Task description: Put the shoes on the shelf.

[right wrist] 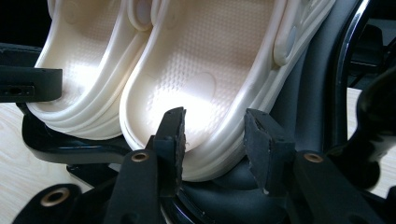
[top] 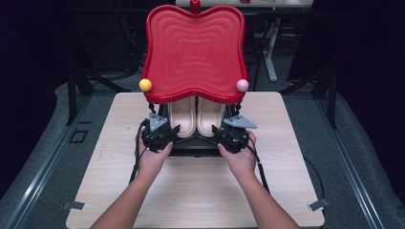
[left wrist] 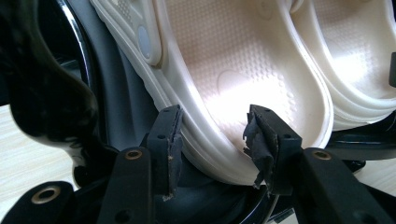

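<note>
A red tray [top: 195,52] with a wavy, rippled face stands tilted up at the far side of the table [top: 191,191], and it hides the tops of two cream shoes [top: 196,117] side by side beneath it. A yellow ball [top: 145,85] sits at its lower left corner, a pink ball [top: 242,85] at its lower right, a red knob [top: 195,5] at the top. The shoes rest heels toward the person on a black base [top: 193,145]. The left gripper [top: 165,131] is at the left shoe's heel, the right gripper [top: 222,131] at the right shoe's heel, each in a hand. Jaws look parted; whether they touch the shoes I can't tell.
</note>
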`<state>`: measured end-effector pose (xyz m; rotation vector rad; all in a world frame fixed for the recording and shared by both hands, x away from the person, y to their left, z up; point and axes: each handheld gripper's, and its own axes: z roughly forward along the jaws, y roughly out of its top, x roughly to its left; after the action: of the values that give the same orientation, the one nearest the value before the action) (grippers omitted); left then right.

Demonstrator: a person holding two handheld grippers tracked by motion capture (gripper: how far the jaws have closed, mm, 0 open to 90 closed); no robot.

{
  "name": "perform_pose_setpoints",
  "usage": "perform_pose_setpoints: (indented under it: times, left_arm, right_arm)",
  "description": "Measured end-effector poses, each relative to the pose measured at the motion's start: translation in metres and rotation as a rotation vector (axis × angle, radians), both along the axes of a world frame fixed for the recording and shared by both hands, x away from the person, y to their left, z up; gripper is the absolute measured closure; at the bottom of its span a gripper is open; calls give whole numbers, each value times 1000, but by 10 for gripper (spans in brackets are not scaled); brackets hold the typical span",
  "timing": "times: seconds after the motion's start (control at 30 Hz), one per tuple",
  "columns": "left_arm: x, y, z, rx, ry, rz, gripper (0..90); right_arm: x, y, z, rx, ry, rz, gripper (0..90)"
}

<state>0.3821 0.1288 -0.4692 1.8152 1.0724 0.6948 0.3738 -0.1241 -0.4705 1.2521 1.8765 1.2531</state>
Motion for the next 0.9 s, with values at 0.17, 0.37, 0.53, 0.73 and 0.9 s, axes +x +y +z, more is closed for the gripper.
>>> perform_pose_setpoints:
  times: [0.17,0.37,0.53,0.73,0.9]
  left_arm:
    - [0,1,0,-8,-1,-6,556]
    - [0,1,1,-17,6,3,551]
    - [-2,2,3,-38,-3,-9,501]
    - [-4,2,5,-46,-8,-15,490]
    - [-10,3,8,-48,-20,-27,482]
  right_arm:
    - [0,0,0,3,3,0,583]
    - [-1,0,1,5,-1,7,554]
    - [-3,0,2,5,4,12,529]
    - [-7,1,5,12,-4,18,523]
    - [-13,0,10,5,-21,23,518]
